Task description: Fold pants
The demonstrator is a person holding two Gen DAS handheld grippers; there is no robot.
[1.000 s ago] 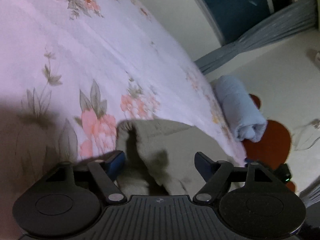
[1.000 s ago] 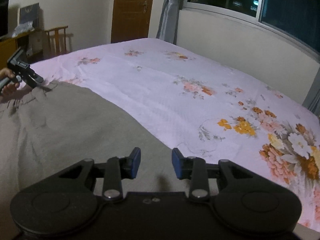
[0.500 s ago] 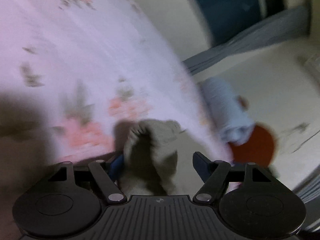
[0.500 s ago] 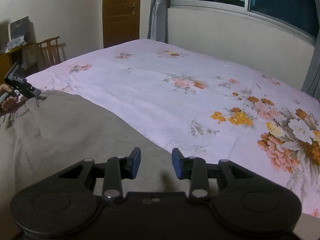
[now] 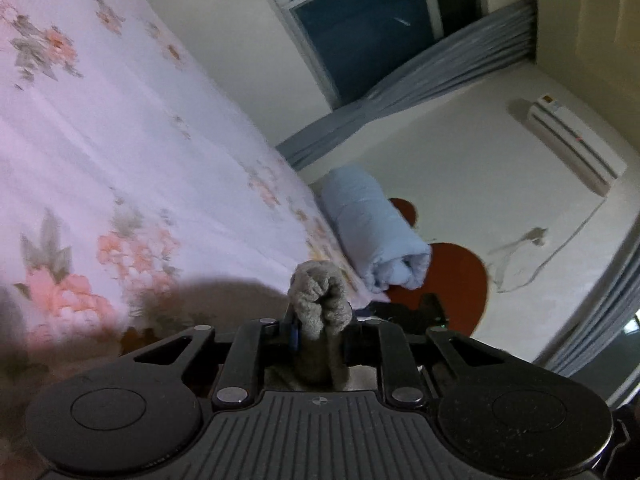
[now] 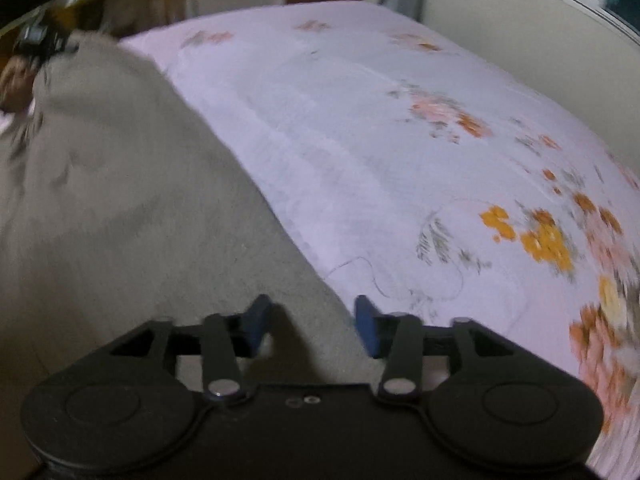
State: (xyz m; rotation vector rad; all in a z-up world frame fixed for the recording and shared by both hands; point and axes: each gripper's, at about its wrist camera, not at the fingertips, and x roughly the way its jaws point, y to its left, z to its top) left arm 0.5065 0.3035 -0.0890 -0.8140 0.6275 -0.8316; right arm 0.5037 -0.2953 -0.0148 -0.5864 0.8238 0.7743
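Two grippers work on one pair of grey pants (image 6: 120, 184) spread across the near part of a bed (image 6: 360, 120) with a pale pink flowered sheet; the left gripper (image 5: 320, 334) has just been closing and is now clamped on a bunched fold of the cloth, which bulges up in a knot between its blue pads; past that knot a rolled light blue blanket (image 5: 376, 236) lies at the far edge of the bed against a reddish-brown headboard (image 5: 460, 280); the right gripper (image 6: 312, 328) has just been opening, its jaws stand apart over the grey cloth with only flat fabric below the gap, and whether the pads touch it I cannot tell; from the right wrist view the pants run from the near edge up toward the far left corner, where the other gripper and a hand (image 6: 16, 80) show, blurred.
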